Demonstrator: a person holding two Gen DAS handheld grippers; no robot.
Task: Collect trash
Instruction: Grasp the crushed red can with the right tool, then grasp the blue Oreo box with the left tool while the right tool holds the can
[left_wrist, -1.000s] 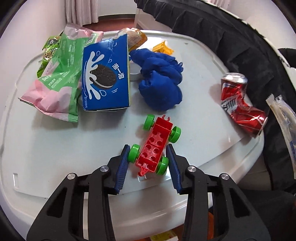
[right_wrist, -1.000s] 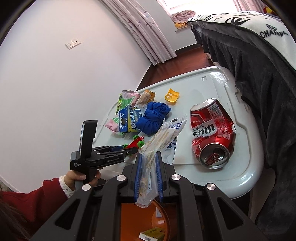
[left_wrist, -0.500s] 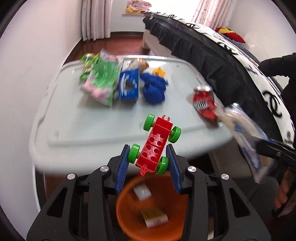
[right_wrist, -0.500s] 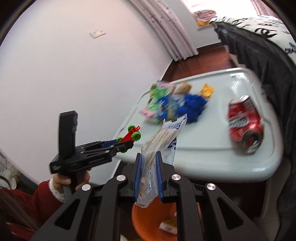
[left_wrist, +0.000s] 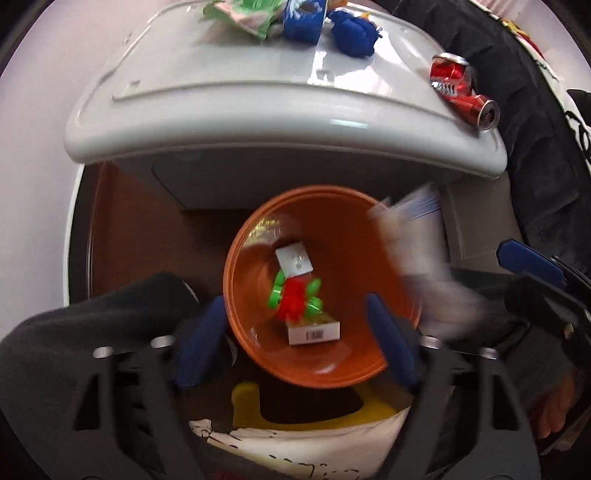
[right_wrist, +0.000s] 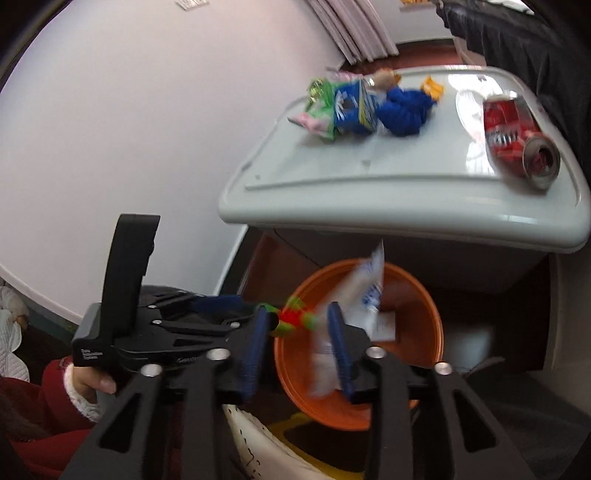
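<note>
Here both our tools, left (left_wrist: 295, 332) and right (right_wrist: 297, 347), gape open over the orange bin (left_wrist: 402, 266); toy (left_wrist: 293, 299) and wrapper (right_wrist: 364, 291) drop in. The can (right_wrist: 517, 133) lies up ahead on the worktop (right_wrist: 406, 206), nearer our right tool, its long axis pointing toward us

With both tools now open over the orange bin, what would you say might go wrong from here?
1. The clear wrapper is blurred beside the orange bin rim; it may land outside on the floor.
2. The red toy car is dropping among the boxes, though it may not be trash.
3. The crushed red can lies near the table edge and might get knocked off.
</note>
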